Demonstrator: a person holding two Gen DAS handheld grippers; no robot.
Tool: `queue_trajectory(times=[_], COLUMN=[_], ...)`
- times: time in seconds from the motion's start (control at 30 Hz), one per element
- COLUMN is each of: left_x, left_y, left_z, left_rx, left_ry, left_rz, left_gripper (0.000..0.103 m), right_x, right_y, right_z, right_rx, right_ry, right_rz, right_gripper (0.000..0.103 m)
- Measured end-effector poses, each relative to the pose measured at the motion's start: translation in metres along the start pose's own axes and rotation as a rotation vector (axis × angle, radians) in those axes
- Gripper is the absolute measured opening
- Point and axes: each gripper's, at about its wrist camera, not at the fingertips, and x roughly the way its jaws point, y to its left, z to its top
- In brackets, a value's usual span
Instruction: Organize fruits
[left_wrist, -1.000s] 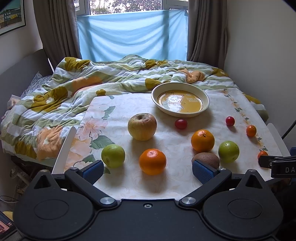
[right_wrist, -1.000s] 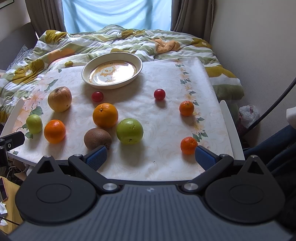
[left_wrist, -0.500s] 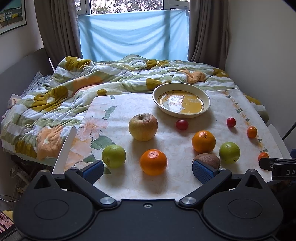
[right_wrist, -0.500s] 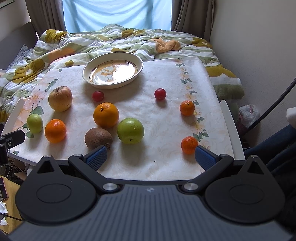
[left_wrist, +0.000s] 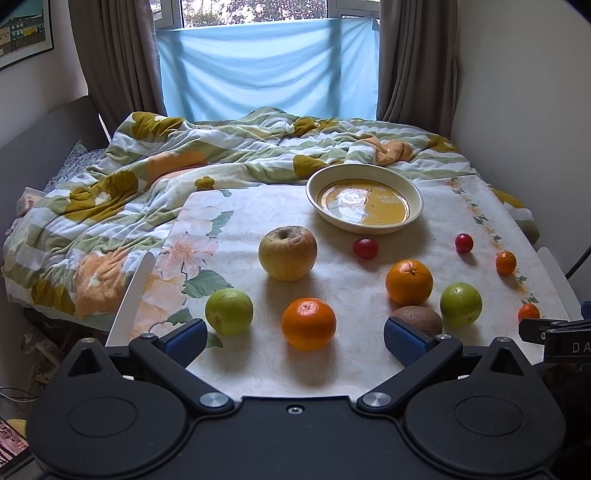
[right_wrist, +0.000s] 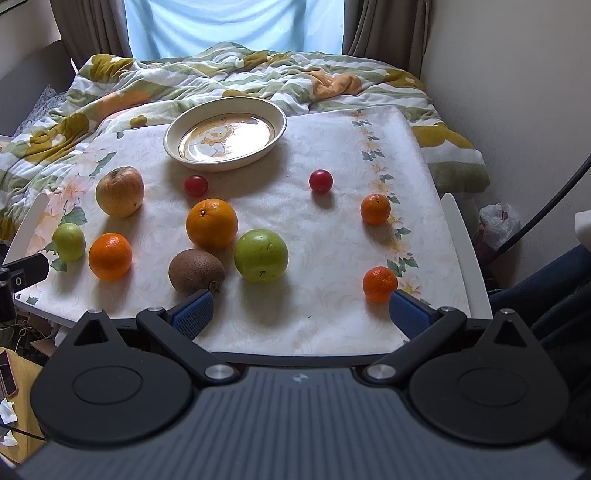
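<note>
Bowl: a shallow cream bowl (left_wrist: 364, 203) (right_wrist: 225, 133) with an orange cartoon-printed floor stands at the far end of the bench (left_wrist: 354, 365) (right_wrist: 325, 236), and holds no fruit
Bench cover: a pale floral cloth, with a rumpled green-and-yellow quilt (left_wrist: 155, 177) on the bed beyond it
Left side fruit: a yellow-brown apple (left_wrist: 288, 253) (right_wrist: 120, 191) sits nearest the bowl, a small green apple (left_wrist: 229, 311) (right_wrist: 69, 242) nearer the edge, an orange (left_wrist: 308, 324) (right_wrist: 110, 256) just beside that
Middle fruit: a larger orange (left_wrist: 409, 281) (right_wrist: 211, 222), a big green apple (left_wrist: 460, 304) (right_wrist: 260, 254) and a kiwi (left_wrist: 419, 318) (right_wrist: 195, 271) cluster close together; the kiwi looks to be touching the green apple
Cherry tomatoes: one (left_wrist: 365, 247) (right_wrist: 195, 185) just in front of the bowl, another (left_wrist: 464, 242) (right_wrist: 320, 181) well to the right
Tangerines: two small ones along the right border, the farther (left_wrist: 505, 262) (right_wrist: 375, 209) and the nearer (left_wrist: 528, 312) (right_wrist: 380, 283)
Left claw (left_wrist: 295, 341): held level over the near edge, blue pads spread wide, nothing between them, the orange straight ahead
Right claw (right_wrist: 301, 314): likewise low at the near edge, pads wide apart and unloaded; its left pad lies just before the kiwi, its right pad just beside the nearer tangerine
</note>
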Motion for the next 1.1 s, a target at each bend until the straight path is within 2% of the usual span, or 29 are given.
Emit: queue_trajectory(times=[1.1], left_x=[-0.0016], left_y=[0.0022], left_z=[0.0019], left_rx=[-0.010], left_ry=[0.001], left_rz=[0.001], left_gripper=[0.103], right_x=[0.0009], right_y=[-0.0016], right_z=[-0.0006], right_rx=[-0.002], right_ry=[0.003], right_rz=[0.007], right_gripper=[0.103])
